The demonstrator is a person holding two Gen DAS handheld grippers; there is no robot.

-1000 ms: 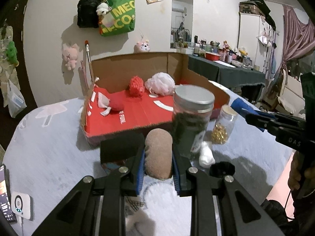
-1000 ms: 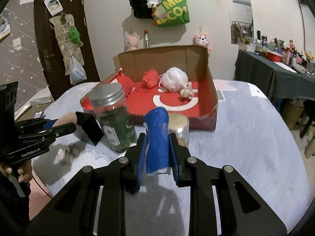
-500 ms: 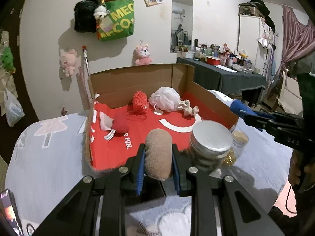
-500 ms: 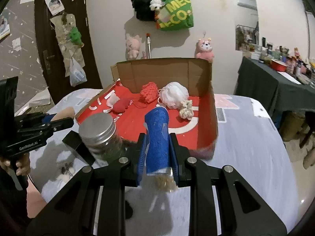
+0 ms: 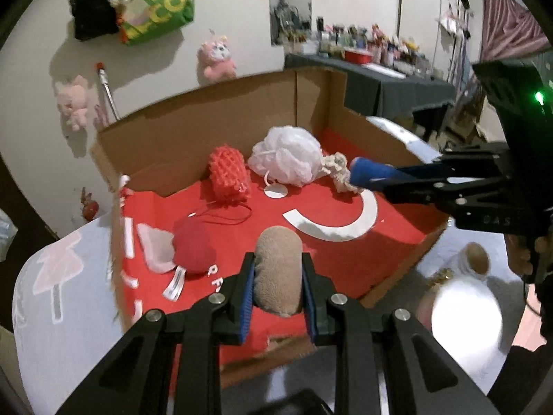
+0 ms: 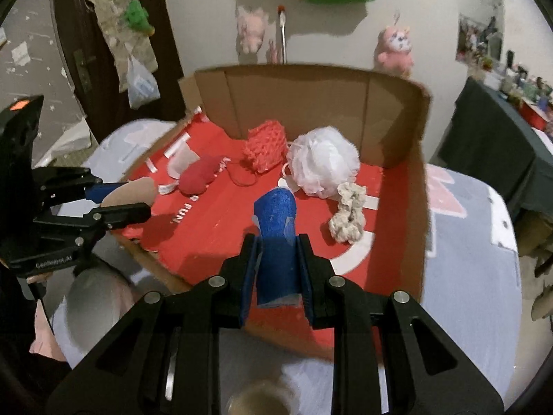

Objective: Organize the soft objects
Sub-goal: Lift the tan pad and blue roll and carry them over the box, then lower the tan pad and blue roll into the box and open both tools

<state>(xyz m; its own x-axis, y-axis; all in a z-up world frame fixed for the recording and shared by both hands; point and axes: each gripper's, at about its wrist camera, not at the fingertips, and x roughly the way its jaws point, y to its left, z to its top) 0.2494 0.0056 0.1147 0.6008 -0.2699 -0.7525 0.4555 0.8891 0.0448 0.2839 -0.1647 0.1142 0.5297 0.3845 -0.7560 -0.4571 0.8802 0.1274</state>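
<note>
Green tote bag [image 5: 157, 3], perhaps jars [image 5: 465, 314] nearby.

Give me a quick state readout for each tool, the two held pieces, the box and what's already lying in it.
Left tool: shut on the tan sponge, over the box.
Right tool: shut on the blue sponge, over the box.
Cardboard box: open, flaps up.
White bath pouf: loose on the box floor.
Red mesh scrubber: on the box floor, near the back wall.
Red pad: lying flat.
Cream scrunchie: lying beside the pouf.
</note>
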